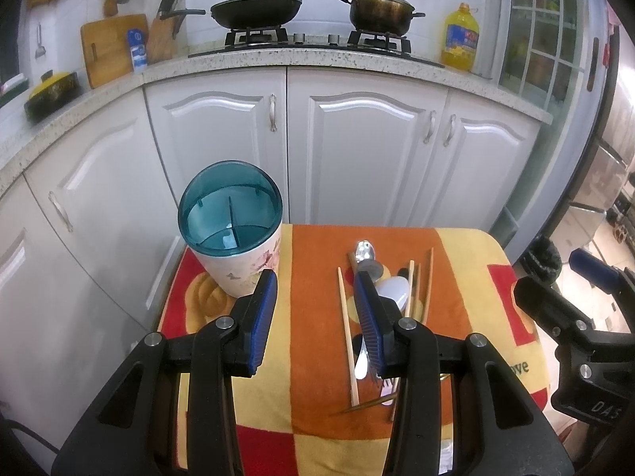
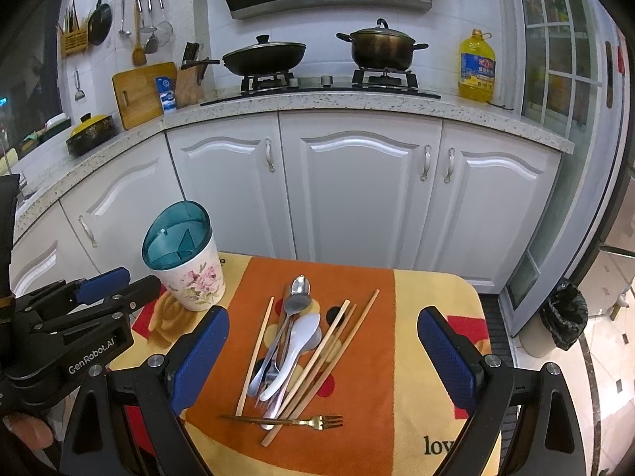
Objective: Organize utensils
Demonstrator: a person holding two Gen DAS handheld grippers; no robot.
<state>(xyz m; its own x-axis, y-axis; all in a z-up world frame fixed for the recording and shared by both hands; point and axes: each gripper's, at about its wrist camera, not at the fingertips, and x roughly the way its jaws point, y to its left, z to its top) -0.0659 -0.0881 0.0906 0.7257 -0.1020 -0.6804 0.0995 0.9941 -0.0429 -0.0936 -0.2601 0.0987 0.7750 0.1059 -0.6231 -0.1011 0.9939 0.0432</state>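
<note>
I'm holding my left claw (image 1: 315, 305) low over the table (image 2: 428, 357), its jaws spread fairly wide with nothing between them. Just ahead and to its left, the utensil holder (image 1: 232, 234) is standing upright near the table's far left corner, its teal divided insert showing open compartments. My right claw (image 2: 323, 353) is hanging over the near side of the table, jaws spread very wide and gripping nothing. Between its pads I'm looking straight at the utensil pile (image 2: 297, 349) lying on the orange stripe of the towel (image 2: 369, 317): metal spoons (image 2: 298, 297) pointing away from me, a white spoon (image 2: 295, 347) lying over them, several wooden chopsticks (image 2: 337, 349) fanning out on both sides, and a gold fork (image 2: 293, 421) lying crosswise at the near end, touching the chopstick tips. The pile is sitting just right of the holder, apart from it.
</note>
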